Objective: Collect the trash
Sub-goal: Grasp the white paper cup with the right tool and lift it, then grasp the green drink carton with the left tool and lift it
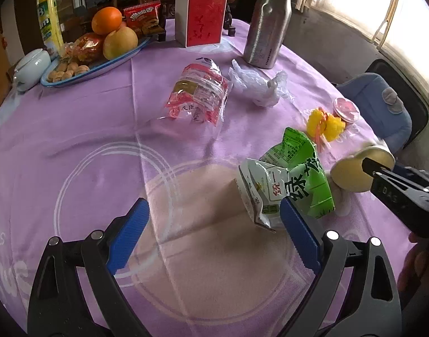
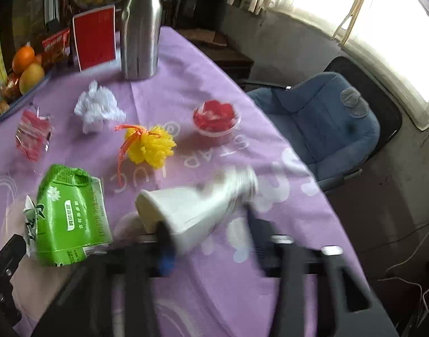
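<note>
A crushed green drink carton point(image 1: 287, 182) lies on the purple tablecloth point(image 1: 88, 129), just beyond my open left gripper point(image 1: 214, 219); its right fingertip touches or overlaps the carton. The carton also shows in the right wrist view point(image 2: 71, 216). My right gripper point(image 2: 206, 224) is shut on a white paper cup point(image 2: 192, 210), held tilted on its side; the view is motion-blurred. The cup shows in the left wrist view point(image 1: 358, 168). Other trash: clear red-printed wrapper point(image 1: 197, 95), crumpled white plastic bag point(image 1: 259, 84), yellow pompom with orange ribbon point(image 1: 325, 125), small red-filled plastic cup point(image 1: 346, 109).
A steel bottle point(image 1: 268, 19), red-and-white box point(image 1: 201, 18), fruit tray point(image 1: 82, 64), yellow can point(image 1: 48, 16) and white lidded bowl point(image 1: 31, 66) stand at the back. A blue cushioned chair point(image 2: 324, 123) stands beyond the table's right edge.
</note>
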The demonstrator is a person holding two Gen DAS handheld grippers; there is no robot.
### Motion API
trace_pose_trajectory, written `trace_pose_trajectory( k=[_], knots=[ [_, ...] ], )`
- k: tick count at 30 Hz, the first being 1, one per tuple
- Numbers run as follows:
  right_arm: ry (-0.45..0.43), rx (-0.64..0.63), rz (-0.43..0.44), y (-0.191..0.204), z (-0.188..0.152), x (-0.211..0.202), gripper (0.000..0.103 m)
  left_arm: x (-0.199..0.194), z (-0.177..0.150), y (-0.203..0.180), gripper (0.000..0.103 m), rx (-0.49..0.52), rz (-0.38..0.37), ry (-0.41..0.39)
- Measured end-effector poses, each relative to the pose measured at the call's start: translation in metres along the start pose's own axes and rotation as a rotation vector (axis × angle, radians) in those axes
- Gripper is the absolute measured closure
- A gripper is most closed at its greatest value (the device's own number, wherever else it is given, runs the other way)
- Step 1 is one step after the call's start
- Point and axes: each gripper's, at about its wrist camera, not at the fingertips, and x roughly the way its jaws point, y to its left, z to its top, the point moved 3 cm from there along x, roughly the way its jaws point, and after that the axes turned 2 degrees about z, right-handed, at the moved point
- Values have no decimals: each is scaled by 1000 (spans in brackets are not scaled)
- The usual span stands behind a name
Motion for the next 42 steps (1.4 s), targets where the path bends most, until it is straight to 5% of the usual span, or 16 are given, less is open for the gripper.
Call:
trace_pose_trajectory(
  k=[6, 12, 24, 33, 38, 42],
  knots=[
    [-43, 77, 62, -14, -8, -6, 99, 4, 1, 0, 12, -5, -11, 11],
    [-132, 127, 164, -35, -34, -41, 99, 0, 1, -3, 12, 12, -54, 15],
    [-97, 153, 364, -39, -106, -60, 99, -3, -3, -28, 10, 87, -83, -54],
    [-104, 169, 387, -34, -112, -65, 99, 2, -13, -37, 10, 205, -13, -33],
    [-100, 180, 394, -34, -114, -66, 99, -14, -13, -34, 10, 241, -97, -34],
    [-101, 188, 403, -37, -116, -66, 99, -14, -14, -35, 11, 290, -19, -58]
  ],
)
